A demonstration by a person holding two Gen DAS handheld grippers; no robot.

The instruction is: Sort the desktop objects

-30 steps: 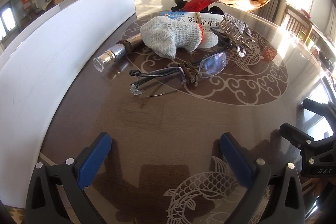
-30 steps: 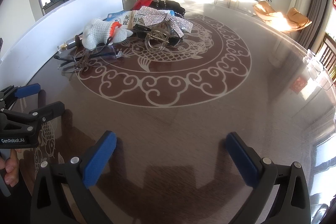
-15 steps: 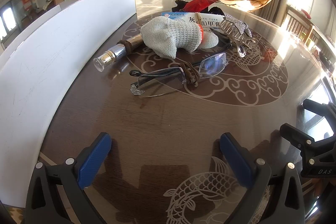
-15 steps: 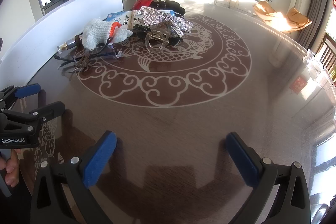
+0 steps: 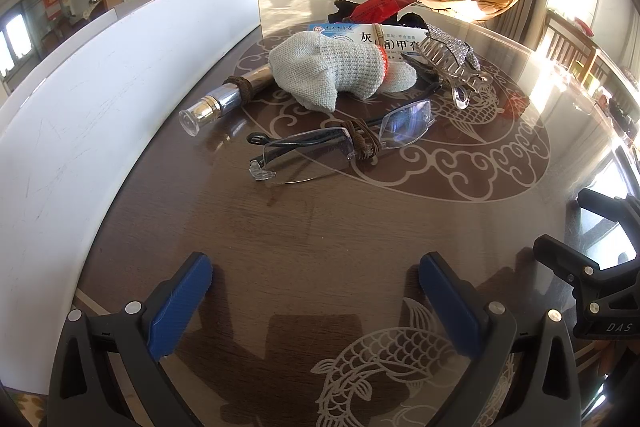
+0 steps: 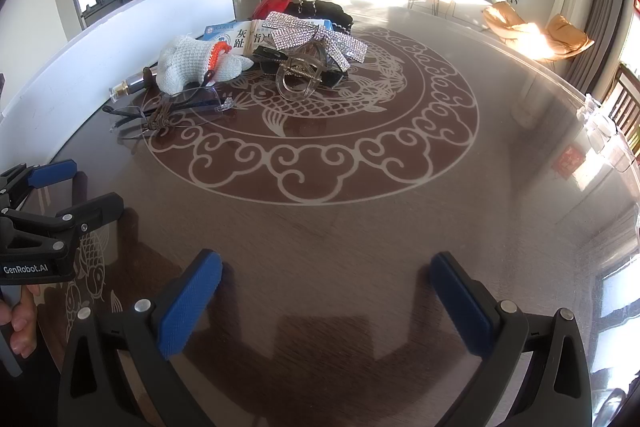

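Left wrist view: left gripper hovered over the near part of the round brown table, fingers spread wide, nothing between them. One pair of rimless glasses, bound at the bridge with brown cord, lay nearest. Behind it, toward the white board along the table's left edge, lay one metal-capped bottle, its far end under one grey knitted glove with an orange cuff band. One clear claw hair clip sat right of the glove, on one white-and-blue medicine box. One red packet showed behind the box. The right gripper's black fingers entered at the right edge.

Right wrist view: right gripper likewise released and empty, over bare table near the close edge. Only this view showed the rhinestone bow clearly on top of the clip, the person's fingers on the left gripper's handle, and a black item behind the pile. The pile sat at the far left of the fish medallion, well apart from both grippers.
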